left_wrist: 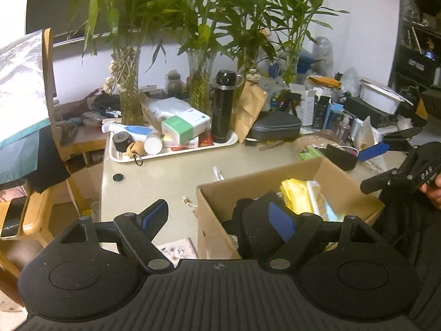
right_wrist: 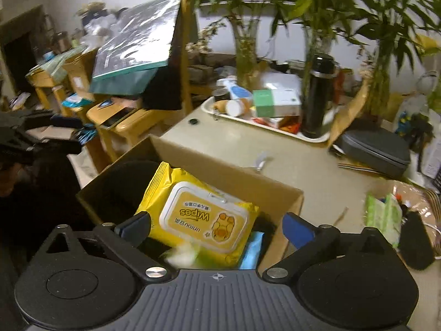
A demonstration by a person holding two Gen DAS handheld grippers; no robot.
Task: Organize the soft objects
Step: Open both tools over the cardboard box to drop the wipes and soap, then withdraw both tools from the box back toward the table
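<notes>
An open cardboard box (left_wrist: 215,220) stands on the beige table (left_wrist: 165,171). It holds a yellow wipes pack (left_wrist: 296,195) and a dark soft item (left_wrist: 253,229). My left gripper (left_wrist: 220,215) is open and empty, its left finger outside the box wall and its right finger inside, over the dark item. In the right wrist view the box (right_wrist: 286,215) lies under my right gripper (right_wrist: 217,229), which is open and empty above the yellow wipes pack (right_wrist: 198,218). A blue pack (right_wrist: 252,248) lies under the wipes. The right gripper also shows in the left wrist view (left_wrist: 386,162).
A white tray (left_wrist: 176,154) with a black flask (left_wrist: 223,107), a green-white box (left_wrist: 184,127) and bottles stands at the back. Vases of bamboo (left_wrist: 129,93), a grey case (left_wrist: 275,128), a green tissue pack (right_wrist: 383,218) and wooden chairs (left_wrist: 35,215) surround the table.
</notes>
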